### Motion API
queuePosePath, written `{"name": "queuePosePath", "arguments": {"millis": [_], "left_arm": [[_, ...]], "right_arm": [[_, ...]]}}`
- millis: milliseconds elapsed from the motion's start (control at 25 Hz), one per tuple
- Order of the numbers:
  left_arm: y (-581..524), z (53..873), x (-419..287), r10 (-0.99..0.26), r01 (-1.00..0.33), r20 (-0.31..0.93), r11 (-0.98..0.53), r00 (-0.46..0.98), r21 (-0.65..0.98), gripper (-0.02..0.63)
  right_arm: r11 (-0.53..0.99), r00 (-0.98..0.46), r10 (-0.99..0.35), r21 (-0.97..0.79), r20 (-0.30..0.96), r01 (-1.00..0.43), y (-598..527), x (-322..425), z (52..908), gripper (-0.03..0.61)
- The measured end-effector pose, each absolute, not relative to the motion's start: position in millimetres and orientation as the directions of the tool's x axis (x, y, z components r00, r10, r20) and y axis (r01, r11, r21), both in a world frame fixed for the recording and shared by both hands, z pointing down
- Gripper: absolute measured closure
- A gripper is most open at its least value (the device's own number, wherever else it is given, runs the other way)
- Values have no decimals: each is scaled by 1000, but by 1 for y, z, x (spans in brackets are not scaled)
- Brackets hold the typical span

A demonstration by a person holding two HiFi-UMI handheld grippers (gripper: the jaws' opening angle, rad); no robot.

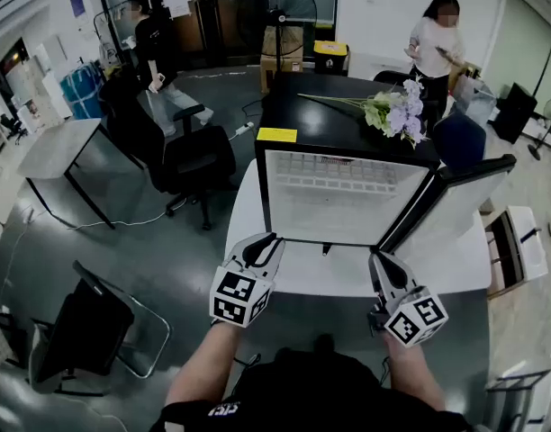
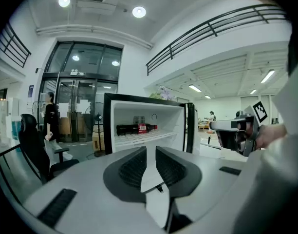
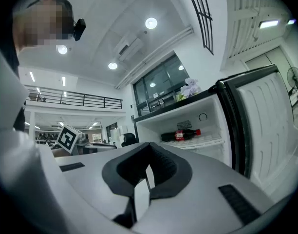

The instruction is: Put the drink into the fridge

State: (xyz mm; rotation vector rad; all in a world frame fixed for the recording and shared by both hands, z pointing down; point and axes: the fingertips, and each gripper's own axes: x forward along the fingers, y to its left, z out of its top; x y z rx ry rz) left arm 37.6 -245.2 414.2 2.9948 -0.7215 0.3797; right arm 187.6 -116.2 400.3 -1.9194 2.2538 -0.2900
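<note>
drink bottle [image 2: 136, 128] label: print too small to read in either gripper view
fridge [image 2: 166, 118] lower part: hidden behind the left gripper [image 2: 151, 152] in its own view, and behind the right gripper [image 3: 148, 150] in its own
fridge door [image 3: 266, 126]: cut off by the right edge of the right gripper view
yellow sticker [image 1: 276, 135] on the fridge top: print too small to tell
desk [image 1: 302, 277]: far part hidden under the fridge
forearms [image 1: 203, 367]: cut off at the near edge of the head view

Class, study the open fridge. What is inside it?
One dark drink bottle with a red label lies on its side on the white shelf of the fridge. Anything below that shelf is covered by the left gripper.
</note>
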Motion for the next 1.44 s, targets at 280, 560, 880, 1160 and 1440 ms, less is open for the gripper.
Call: {"name": "queuePosePath", "arguments": {"millis": [280,560,880,1160,1440], "left_arm": [[-248,402,22,-398,-397,223,-916,890,-50,543],[-232,393,24,-401,-405,198,-914,894,-22,543],[-229,389,42,-463,-471,184,-882,867,-3,543],[-228,383,62,-479,-485,185,-874,858,-15,544],[-225,375,87,-462,-467,190,-884,866,-21,544]], "right_arm": [[139,-141,-990,-144,6,-980,-112,165,377,568],[156,-154,-988,-112,-28,-981,-104,168,364,568],[207,-208,-978,-87,10,-975,-103,185,369,568],[214,-215,-976,22,-46,-977,-111,213,331,568],[165,-161,-986,-93,-41,-982,-83,262,351,568]]}}
